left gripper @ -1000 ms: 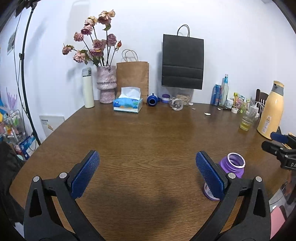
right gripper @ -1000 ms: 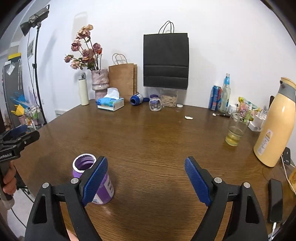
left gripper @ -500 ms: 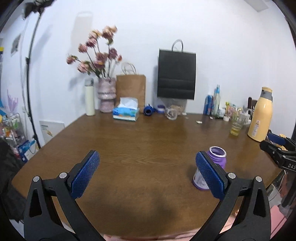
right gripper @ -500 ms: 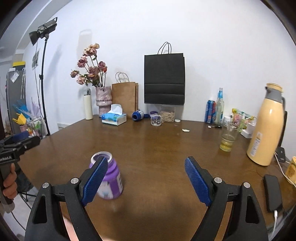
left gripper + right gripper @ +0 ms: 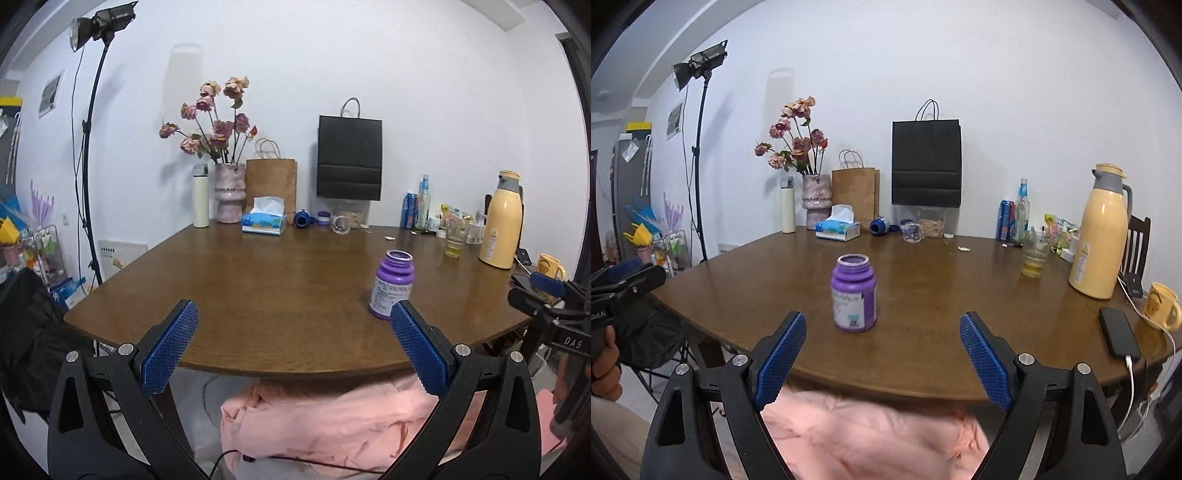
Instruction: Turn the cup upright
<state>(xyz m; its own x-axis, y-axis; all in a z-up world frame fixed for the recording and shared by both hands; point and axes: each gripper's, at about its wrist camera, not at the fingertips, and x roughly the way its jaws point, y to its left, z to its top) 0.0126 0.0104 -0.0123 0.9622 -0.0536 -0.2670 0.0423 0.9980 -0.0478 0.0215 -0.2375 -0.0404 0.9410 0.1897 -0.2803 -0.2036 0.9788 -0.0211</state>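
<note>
While cup [image 5: 854, 294] stands upright, both tongs gape wide, empty.

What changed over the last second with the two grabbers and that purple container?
Both grippers, left and right, pulled back toward the person and off the table, jaws open and empty throughout. Nothing was grasped or released. The purple container stayed upright, mouth up, in the same spot; the items at the back did not move.
</note>
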